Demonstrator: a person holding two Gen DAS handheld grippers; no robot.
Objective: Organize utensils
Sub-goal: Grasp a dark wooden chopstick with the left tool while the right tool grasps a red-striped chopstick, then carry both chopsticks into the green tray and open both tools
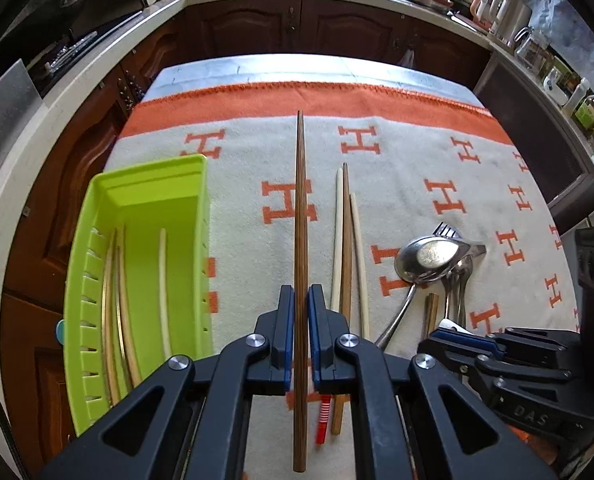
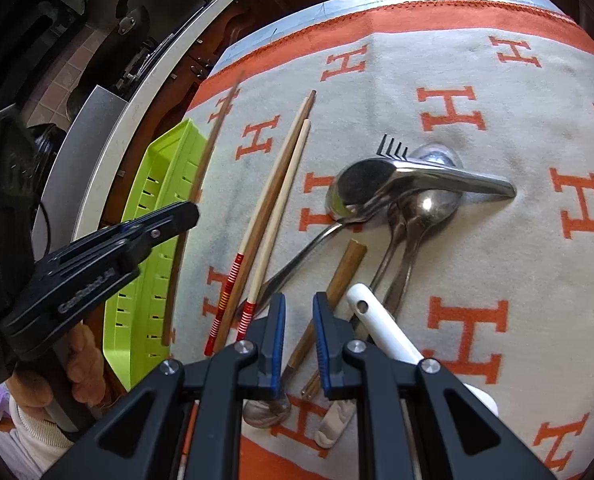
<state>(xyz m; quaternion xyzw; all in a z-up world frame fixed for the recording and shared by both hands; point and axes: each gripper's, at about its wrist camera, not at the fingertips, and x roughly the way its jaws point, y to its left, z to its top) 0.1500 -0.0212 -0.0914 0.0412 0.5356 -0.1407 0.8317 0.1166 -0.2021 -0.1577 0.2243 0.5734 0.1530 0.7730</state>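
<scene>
green tray (image 1: 145,208): at the far left, near the table edge. i see pale chopsticks (image 1: 123,304) already lying lengthwise inside, so i take this as the home for chopsticks.
left gripper (image 1: 301,300): my left tongs are clamped narrow on a dark wooden chopstick (image 1: 300,216), gripped towards its thick end so the long tip sticks out ahead. in the right wrist view it looks lifted clear of the cloth, beside the tray's right wall.
why held so: the stick runs along the tray's length, which i judge lets it drop in parallel to the ones inside.
loose chopsticks (image 1: 347,240): just right of the held one, two pale and one brown, side by side on the blanket (image 1: 417,152). the red-banded ends (image 2: 229,300) point towards me.
spoons and fork (image 2: 381,192): further right, metal pieces piled across each other, fork tines (image 2: 395,146) poking out behind a spoon bowl.
short brown stick (image 2: 343,276): near the pile, angled towards my right tongs.
white handle (image 2: 381,332): lies just right of the right jaw, touching the metal handles.
right gripper (image 2: 299,320): my right tongs stand narrowly apart and i see nothing pinched. they hover low over the clutter near me, waiting, i judge.
next move: carry the held chopstick left over the tray and release.
</scene>
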